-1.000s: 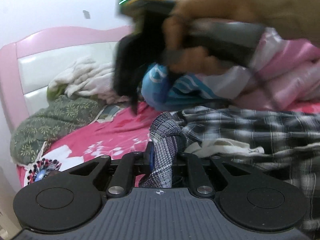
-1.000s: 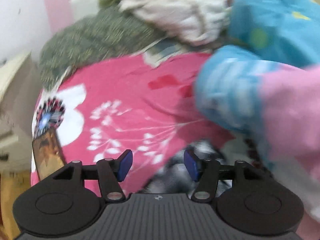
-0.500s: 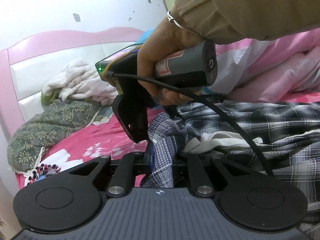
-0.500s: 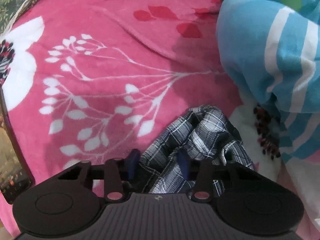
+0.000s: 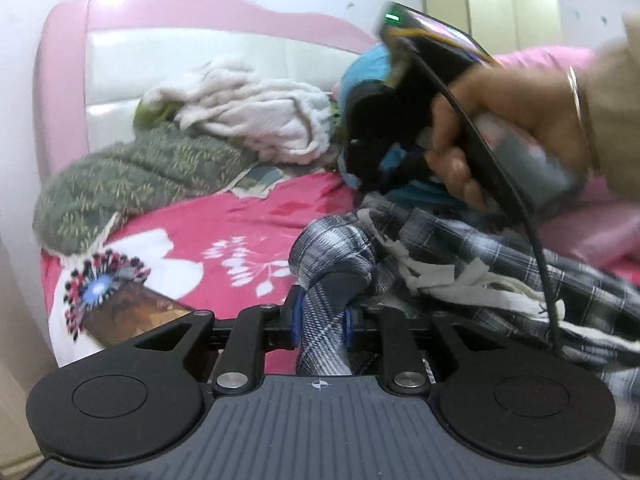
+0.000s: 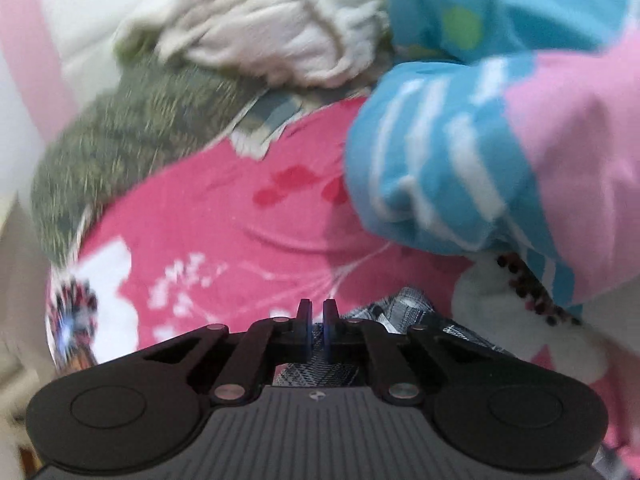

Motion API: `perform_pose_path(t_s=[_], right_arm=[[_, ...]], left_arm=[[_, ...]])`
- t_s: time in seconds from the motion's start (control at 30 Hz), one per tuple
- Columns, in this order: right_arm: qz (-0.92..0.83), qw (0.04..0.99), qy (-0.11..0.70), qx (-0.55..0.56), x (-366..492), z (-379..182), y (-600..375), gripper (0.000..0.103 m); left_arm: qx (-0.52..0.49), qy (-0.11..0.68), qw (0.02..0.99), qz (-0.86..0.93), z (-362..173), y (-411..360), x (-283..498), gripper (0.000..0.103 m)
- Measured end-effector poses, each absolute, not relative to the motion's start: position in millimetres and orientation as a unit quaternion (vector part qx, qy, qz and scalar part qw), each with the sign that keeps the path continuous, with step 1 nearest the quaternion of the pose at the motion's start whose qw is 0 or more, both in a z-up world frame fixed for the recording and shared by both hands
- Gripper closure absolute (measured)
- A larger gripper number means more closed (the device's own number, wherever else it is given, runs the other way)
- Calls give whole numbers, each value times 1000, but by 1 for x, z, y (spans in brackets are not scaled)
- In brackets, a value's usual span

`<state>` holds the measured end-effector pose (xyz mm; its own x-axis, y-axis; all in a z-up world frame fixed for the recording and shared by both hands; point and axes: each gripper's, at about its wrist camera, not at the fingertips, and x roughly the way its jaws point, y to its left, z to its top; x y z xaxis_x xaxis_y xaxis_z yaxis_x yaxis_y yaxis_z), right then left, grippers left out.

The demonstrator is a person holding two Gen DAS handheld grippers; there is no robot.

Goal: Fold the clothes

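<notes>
**Mia:** While the black-and-white checked cotton shirt (image 5: 460, 248) lies bunched up on the bright pink flowery bed cover (image 5: 224, 232), who has hold of it?

**Ben:** Both tongs do. The left gripper (image 5: 322, 316) pinches a thick roll of the checked cloth between its blue pads. The right gripper (image 6: 316, 320) has its two tips almost touching, with a thin bit of the same cloth (image 6: 400, 312) squeezed in there.

**Mia:** Which way does the shirt go from the left tongs?

**Ben:** It runs off toward 3 o'clock, long and crumpled, with a cream inside strip (image 5: 472, 280) showing. The pinched end is at 12 o'clock, right at the tips.

**Mia:** Where is the other hand?

**Ben:** The person's hand (image 5: 480, 140) holds the right tongs up at about 1 o'clock in the left view, above the far part of the shirt. So the left tongs are nearer the bunched end.

**Mia:** What matters for a coming move?

**Ben:** I think the long way of the shirt. It goes side to side, so the two grips must pull apart along that line to make it flat. The blue striped blanket (image 6: 440, 168) sits close at 2 o'clock and could get in the way.

**Mia:** Is it folded?

**Ben:** No, it is all crumpled now.
</notes>
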<state>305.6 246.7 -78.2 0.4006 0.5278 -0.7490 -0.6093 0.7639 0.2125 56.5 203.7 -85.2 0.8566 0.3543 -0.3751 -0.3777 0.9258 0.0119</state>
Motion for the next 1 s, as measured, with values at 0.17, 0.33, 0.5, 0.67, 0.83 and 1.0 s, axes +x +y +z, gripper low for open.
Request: perform_pose_path(t_s=[0.17, 0.33, 0.5, 0.67, 0.83, 1.0], right_arm=[[320, 840, 436, -44, 322, -109, 253, 97], [314, 838, 444, -48, 317, -100, 251, 82], [391, 818, 414, -77, 279, -63, 239, 76], [433, 801, 357, -210, 216, -55, 227, 75], [402, 815, 325, -262, 182, -68, 190, 68], [413, 807, 324, -269, 171, -81, 175, 62]], left_arm=[[-26, 196, 963, 182, -87, 200, 60, 75], [-12, 198, 966, 163, -90, 197, 62, 75], [-25, 214, 967, 133, -93, 198, 64, 77], [-39, 230, 967, 103, -96, 200, 65, 78], [-77, 255, 961, 71, -100, 206, 68, 78], [-110, 254, 958, 70, -100, 212, 67, 78]])
